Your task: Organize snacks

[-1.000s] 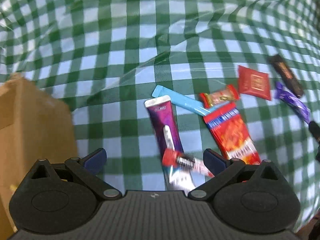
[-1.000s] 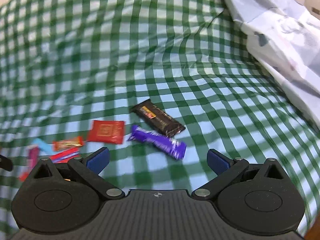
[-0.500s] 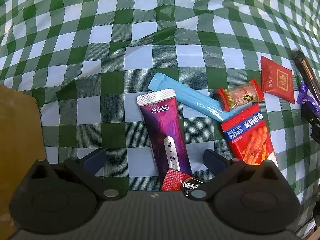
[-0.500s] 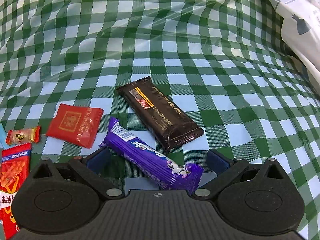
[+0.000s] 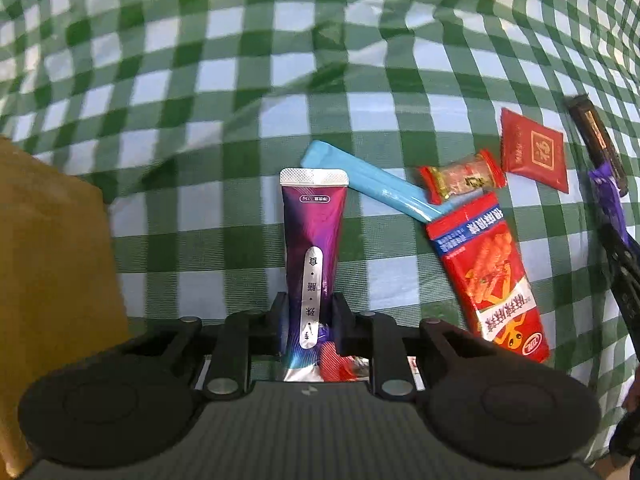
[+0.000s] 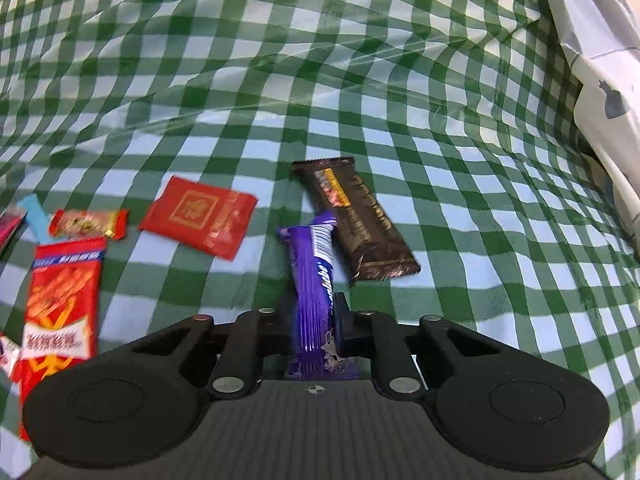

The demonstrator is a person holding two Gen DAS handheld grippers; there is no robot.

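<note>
Left gripper (image 5: 308,316) has just been closing and now stands clamped on the purple pouch (image 5: 313,240), pads pressing its lower part from both sides. The pouch's long axis runs straight ahead along the gripper's line, sealed silver end farthest out, and its body still lies on the green-checked worktop (image 5: 224,80). A small red wrapper (image 5: 334,364) lies partly under its near end, close enough that it may be disturbed on the lift. The brown box (image 5: 52,248) stands just to the left of this gripper; judged the likely receiving place, so the left hand is the nearer one to it. Right gripper (image 6: 316,324) has likewise just been closing and is clamped on the purple bar (image 6: 314,280), whose long axis also points ahead, far end tilted slightly right and lying next to the dark brown bar (image 6: 356,220); contact cannot be confirmed. Further out lie the red-orange packet (image 5: 488,280), blue stick pack (image 5: 376,188), small red candy (image 5: 460,178) and red square sachet (image 5: 534,154), all loose. Both held items call for a lift clear of neighbours, then travel leftward.
</note>
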